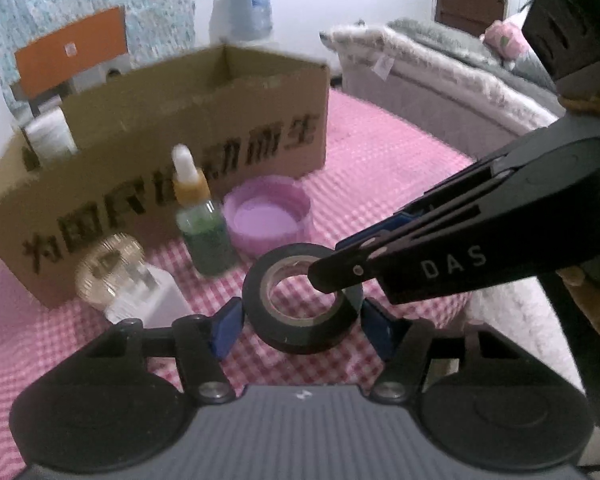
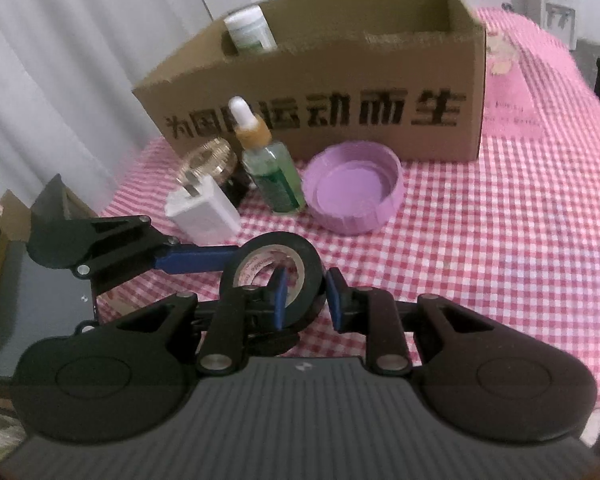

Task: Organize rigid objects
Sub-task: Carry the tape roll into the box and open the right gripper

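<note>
Straddling the black tape roll (image 1: 302, 306), the left gripper (image 1: 300, 320) had its blue pads spread wide, one on each side of the roll, neither clearly touching. Right gripper (image 2: 305, 300) had one pad poked inside the roll's hole and the other outside the rim, so it bracketed the roll wall; jaws looked parted still, whether the pads pressed the wall could not be told. The roll lay flat on the pink checked cloth (image 2: 480, 240), axis pointing up, directly ahead of both grippers and between them. Both were at the roll; judged the right one nearer to an actual grip since it already spanned the wall.

Count, near to far:
- one tape roll
- one white charger plug (image 2: 204, 210)
- one gold round lid (image 2: 208, 160) just behind the plug
- one green dropper bottle (image 2: 274, 178), upright
- one purple lid (image 2: 354, 188), open side up
- one cardboard box (image 2: 340, 92) behind them all, open top
- one white-capped bottle (image 2: 248, 32) standing inside the box at its left end

Box lay beyond the roll, so the carry probably went forward and up over the front wall.
</note>
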Demonstrator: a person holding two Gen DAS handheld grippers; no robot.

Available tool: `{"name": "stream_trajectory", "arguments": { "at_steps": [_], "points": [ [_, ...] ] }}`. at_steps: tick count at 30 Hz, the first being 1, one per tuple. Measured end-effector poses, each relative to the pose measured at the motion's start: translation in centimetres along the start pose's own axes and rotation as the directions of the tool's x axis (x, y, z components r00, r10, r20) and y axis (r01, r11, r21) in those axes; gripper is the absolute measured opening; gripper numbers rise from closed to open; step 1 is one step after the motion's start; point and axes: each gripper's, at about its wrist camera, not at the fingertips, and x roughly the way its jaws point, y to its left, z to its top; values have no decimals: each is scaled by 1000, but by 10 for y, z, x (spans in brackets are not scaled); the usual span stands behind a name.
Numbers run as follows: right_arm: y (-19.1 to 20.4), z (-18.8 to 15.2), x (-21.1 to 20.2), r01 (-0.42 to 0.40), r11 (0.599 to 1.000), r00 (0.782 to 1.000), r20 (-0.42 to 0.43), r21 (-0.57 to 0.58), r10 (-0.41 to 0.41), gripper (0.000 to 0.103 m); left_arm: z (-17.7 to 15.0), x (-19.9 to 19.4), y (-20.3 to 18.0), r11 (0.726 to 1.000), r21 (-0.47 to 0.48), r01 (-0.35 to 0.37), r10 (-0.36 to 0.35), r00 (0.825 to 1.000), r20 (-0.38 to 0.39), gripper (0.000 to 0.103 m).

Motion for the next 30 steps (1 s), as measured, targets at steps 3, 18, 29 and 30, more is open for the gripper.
{"name": "stream_trajectory", "arguments": {
  "at_steps": [3,18,29,30],
  "points": [
    [12,8,-17,7,1000,998,56,-21,-6,21,10,-22,5,1000,-3,-17,17,998,64,66],
    [61,138,-37,-9,973,969,237,-231,66,21,100,-62,94,988,-40,-149,154,967,201,66],
    [7,249,85,-67,996,997,-34,-57,65,21,163,57,187,988,-127,-82,67,991,-117,66],
    [1,253,97,-62,997,997,-58,-40,60,21,165,68,193,988,-136,-79,60,988,-141,66]
  ]
}}
